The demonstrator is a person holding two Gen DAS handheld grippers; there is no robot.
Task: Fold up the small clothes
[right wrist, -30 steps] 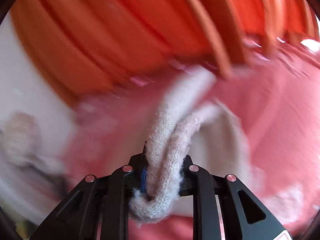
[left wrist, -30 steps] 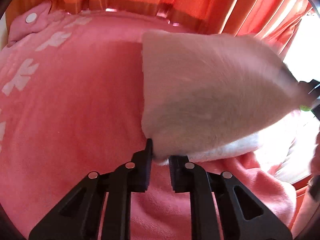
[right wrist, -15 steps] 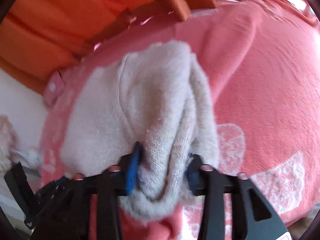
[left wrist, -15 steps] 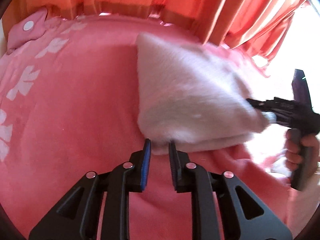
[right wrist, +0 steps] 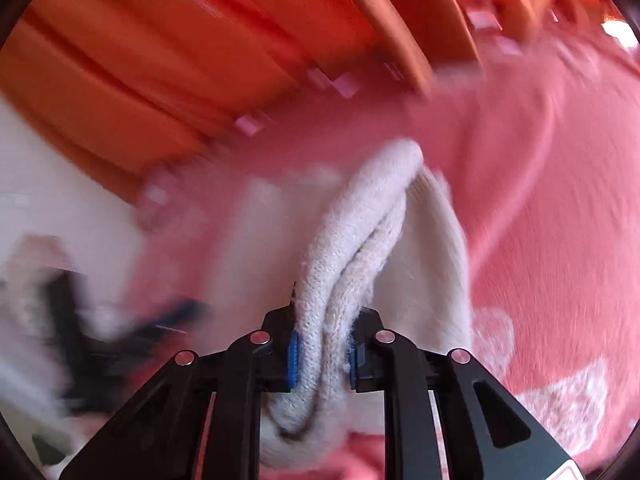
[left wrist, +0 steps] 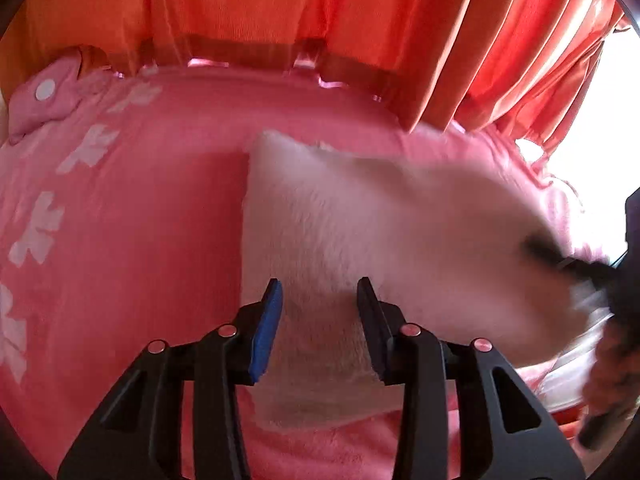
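Two grippers are at work on one small, cream-white, fluffy knitted garment [left wrist: 384, 232]. Right gripper [right wrist: 322, 354] has its jaws pinched tight on a thick bunch of the knit, with several layers squeezed between the blue pads. Left gripper [left wrist: 318, 320] has its jaws spread wide apart with nothing pinched; the near edge of the garment lies just under and between them. The garment lies on a pink fleece blanket with white flower shapes [left wrist: 120, 240], which covers a bed, and its right end is lifted a little by the right gripper. It looks light, very soft and floppy, so it should bend and sag anywhere and will not break. The fuzzy knit should not slip much, but it can stretch or bunch up if pulled hard. Good places to take hold look like the corners and the folded edge, taking all layers at once. Orange pleated curtains [left wrist: 360, 32] hang behind the bed. No brand, label or writing can be read anywhere.
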